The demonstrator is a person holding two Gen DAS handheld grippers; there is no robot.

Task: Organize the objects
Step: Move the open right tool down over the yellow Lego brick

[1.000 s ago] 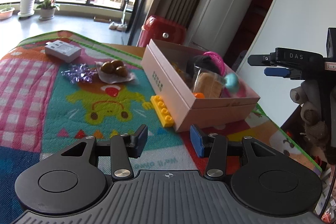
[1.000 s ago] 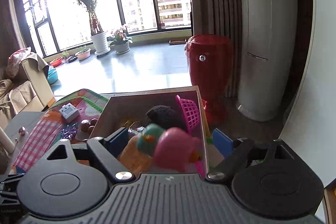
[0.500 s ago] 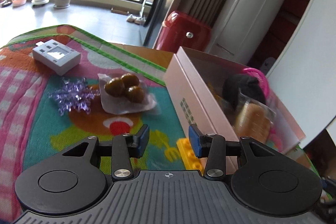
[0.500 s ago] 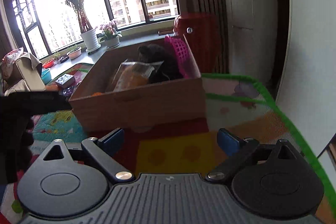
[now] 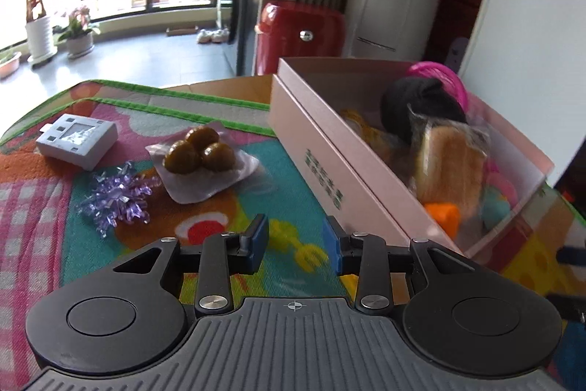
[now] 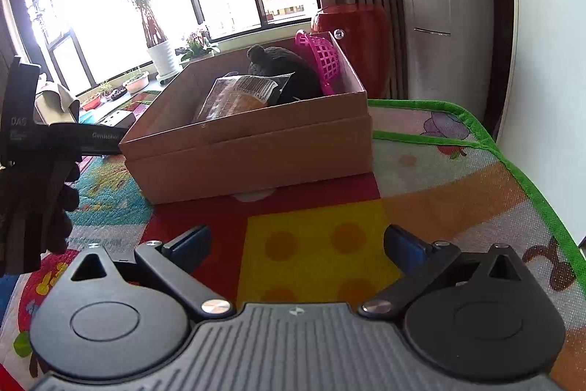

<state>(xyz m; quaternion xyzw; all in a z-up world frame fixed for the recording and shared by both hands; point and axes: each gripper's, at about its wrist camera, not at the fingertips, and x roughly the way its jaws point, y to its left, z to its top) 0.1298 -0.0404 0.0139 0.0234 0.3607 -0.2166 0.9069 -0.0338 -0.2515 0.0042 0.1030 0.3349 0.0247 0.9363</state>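
A pink cardboard box (image 5: 329,149) stands on the colourful play mat (image 5: 110,244). It holds a black soft thing (image 5: 421,105), a pink basket (image 5: 445,74), a wrapped bread (image 5: 450,167) and an orange piece (image 5: 443,218). My left gripper (image 5: 296,244) hovers low over the mat beside the box's long side. Its jaws are closing with nothing between them. A sliver of a yellow brick (image 5: 349,279) shows under its right finger. My right gripper (image 6: 298,242) is over the mat in front of the box (image 6: 249,149), its jaws opening wide and empty.
Left of the box lie a pack of chestnuts (image 5: 199,152), a purple ribbon bow (image 5: 117,200) and a white device (image 5: 78,140). A red bin (image 5: 300,35) stands behind the table. The right wrist view shows the left gripper's body (image 6: 22,134) and a gloved hand (image 6: 55,207).
My left gripper slid along the box's long side toward the chestnuts and its jaws narrowed. My right gripper dropped from above the box to the mat. The pink and teal toy left its jaws.
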